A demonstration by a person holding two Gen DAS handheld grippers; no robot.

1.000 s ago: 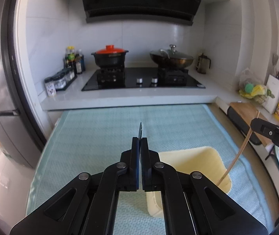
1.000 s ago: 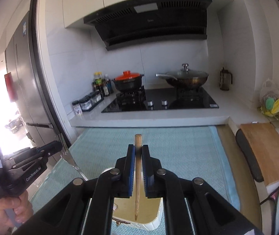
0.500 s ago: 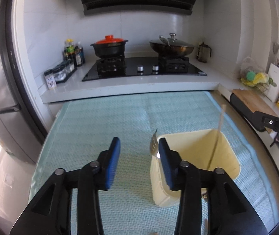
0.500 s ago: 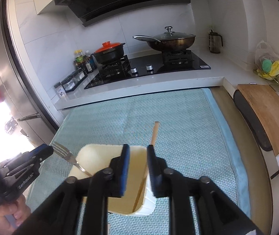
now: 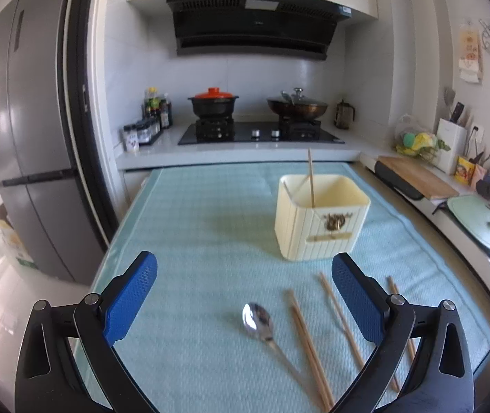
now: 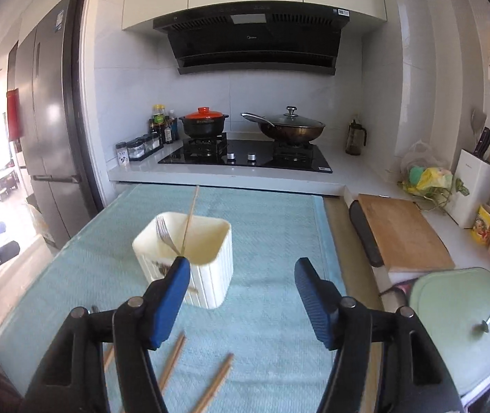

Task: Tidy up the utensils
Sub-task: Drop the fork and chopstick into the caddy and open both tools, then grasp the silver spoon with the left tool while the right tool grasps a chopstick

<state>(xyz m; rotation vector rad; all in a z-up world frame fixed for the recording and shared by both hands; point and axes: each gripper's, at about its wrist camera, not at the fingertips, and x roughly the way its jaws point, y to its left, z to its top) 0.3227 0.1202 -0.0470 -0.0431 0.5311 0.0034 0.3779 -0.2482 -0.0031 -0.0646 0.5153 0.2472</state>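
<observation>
The left gripper (image 5: 245,296), jaws opening and empty, has the spoon (image 5: 262,323) just ahead, handle toward 5 o'clock

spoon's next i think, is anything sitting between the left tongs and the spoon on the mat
Nothing visible does. The spoon lies bare on the mat, just ahead of the left tongs, whose jaws are opening and empty. The chopsticks lie beside it, to its right.
</observation>
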